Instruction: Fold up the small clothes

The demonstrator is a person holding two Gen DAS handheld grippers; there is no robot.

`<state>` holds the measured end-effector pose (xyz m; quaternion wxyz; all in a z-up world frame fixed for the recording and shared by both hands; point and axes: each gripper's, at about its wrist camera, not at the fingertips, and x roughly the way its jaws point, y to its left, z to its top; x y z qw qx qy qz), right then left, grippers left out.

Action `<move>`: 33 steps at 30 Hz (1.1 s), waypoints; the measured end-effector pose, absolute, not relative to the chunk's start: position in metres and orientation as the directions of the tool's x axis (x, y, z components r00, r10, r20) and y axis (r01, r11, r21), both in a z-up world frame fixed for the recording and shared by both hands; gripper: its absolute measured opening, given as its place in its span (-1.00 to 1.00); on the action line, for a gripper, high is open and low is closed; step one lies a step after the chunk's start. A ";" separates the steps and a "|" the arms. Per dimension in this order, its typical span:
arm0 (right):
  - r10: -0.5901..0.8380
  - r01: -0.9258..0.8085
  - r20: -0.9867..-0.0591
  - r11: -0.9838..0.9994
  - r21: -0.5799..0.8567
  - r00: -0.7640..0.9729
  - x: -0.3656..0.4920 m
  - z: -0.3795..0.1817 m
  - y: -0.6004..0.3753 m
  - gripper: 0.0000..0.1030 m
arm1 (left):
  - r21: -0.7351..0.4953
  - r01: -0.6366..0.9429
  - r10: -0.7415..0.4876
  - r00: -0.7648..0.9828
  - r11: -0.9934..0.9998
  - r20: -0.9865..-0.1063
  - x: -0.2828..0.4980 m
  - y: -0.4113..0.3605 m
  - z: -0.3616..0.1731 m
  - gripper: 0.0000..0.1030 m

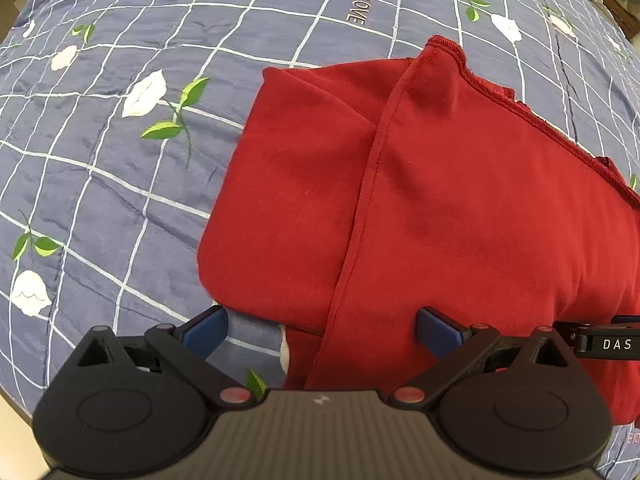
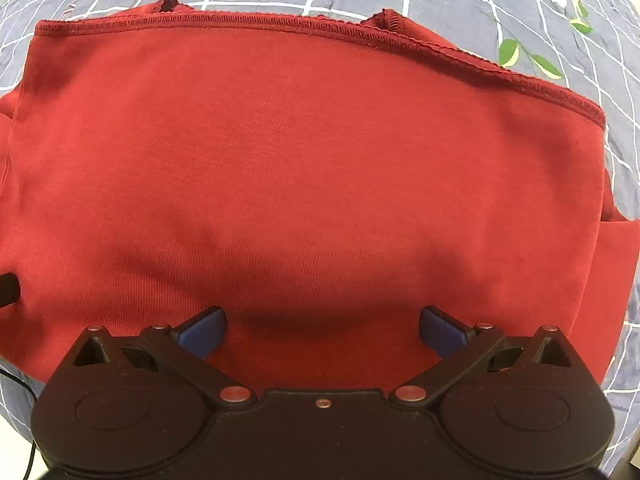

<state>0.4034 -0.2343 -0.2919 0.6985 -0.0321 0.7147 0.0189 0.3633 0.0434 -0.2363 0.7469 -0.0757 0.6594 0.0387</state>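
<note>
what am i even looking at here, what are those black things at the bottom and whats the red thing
The black things are two handheld grippers, one in each of a person's hands, each carrying a wide-angle camera looking out along its blue-tipped fingers. One picture comes from the left gripper, the other from the right gripper. Both are open and hold nothing. The red thing is a small red garment, partly folded, with a stitched hem along its far edge. It lies on a blue quilt with white grid lines and flowers. At the left picture's right edge, part of the other gripper shows.
</note>
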 end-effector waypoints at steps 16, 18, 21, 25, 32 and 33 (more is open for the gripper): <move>-0.019 -0.073 -1.000 0.997 -0.018 -0.010 0.403 -0.291 -0.234 0.99 | -0.133 -0.228 -0.115 0.091 0.965 -0.989 0.367 0.056 -0.258 0.99; -0.018 -0.072 -1.000 0.997 -0.018 -0.003 0.402 -0.291 -0.234 0.99 | -0.145 -0.228 -0.126 0.095 0.963 -0.987 0.367 0.058 -0.258 0.98; -0.018 -0.071 -1.000 0.997 -0.019 0.007 0.399 -0.290 -0.234 0.99 | -0.161 -0.230 -0.140 0.104 0.960 -0.985 0.366 0.061 -0.259 0.91; -0.021 -0.070 -1.000 0.997 -0.022 0.013 0.397 -0.290 -0.233 0.99 | -0.182 -0.236 -0.159 0.116 0.955 -0.981 0.366 0.060 -0.251 0.63; -0.025 -0.069 -1.000 0.997 -0.026 0.016 0.397 -0.289 -0.232 0.99 | -0.242 -0.237 -0.214 0.137 0.941 -0.967 0.362 0.055 -0.240 0.05; -0.026 -0.069 -1.000 0.997 -0.027 0.016 0.398 -0.289 -0.232 0.99 | -0.249 -0.239 -0.220 0.140 0.939 -0.965 0.362 0.054 -0.239 -0.04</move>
